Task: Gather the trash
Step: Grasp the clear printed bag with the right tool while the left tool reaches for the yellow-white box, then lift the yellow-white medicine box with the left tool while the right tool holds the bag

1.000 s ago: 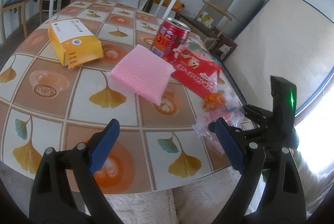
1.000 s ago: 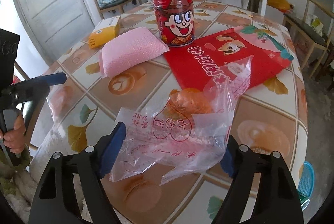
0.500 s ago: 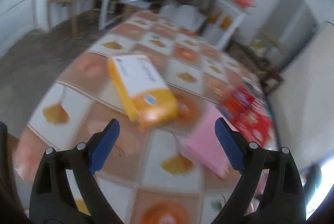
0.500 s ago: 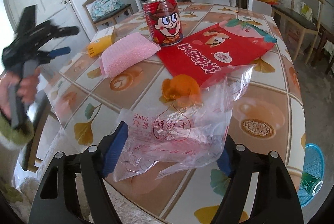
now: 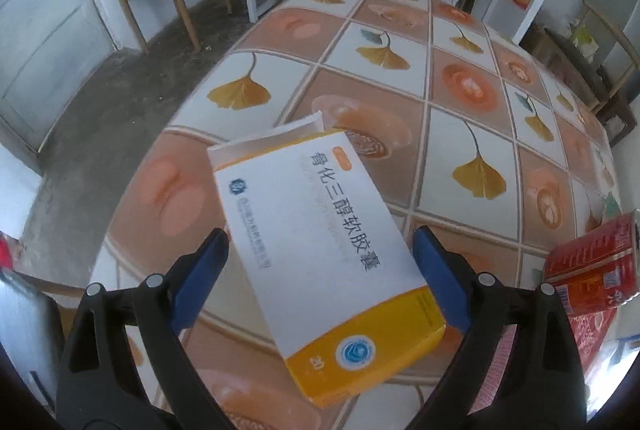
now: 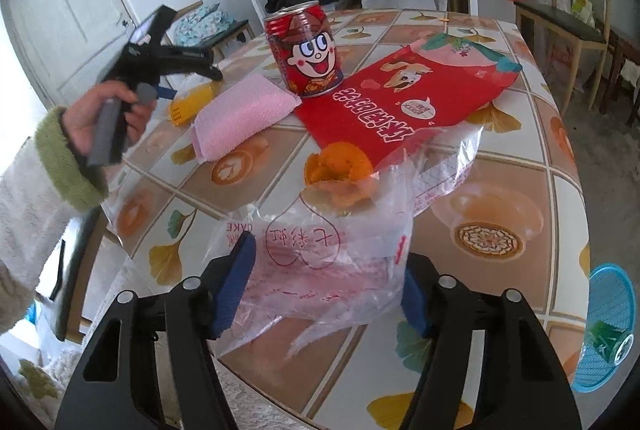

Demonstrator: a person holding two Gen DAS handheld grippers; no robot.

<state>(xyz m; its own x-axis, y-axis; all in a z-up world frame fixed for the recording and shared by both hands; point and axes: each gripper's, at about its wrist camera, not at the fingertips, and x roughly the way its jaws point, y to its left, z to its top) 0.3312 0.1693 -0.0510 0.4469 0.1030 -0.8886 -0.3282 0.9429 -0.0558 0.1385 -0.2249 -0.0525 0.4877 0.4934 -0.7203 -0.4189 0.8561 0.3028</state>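
While my right gripper [image 6: 326, 284] closes around the plastic bag [image 6: 340, 230] at the table's [image 5: 460, 133] near edge, my wide-open left gripper [image 5: 320, 282] straddles the box [image 5: 320, 250]; nothing looks collected yet.

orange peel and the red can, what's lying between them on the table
In the right wrist view, the near corner of the flat red packet lies between the orange peel and the red can; otherwise bare tablecloth.

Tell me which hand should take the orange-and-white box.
Left. The left gripper already straddles the orange-and-white box, jaws open. The right gripper is closing around the plastic bag.
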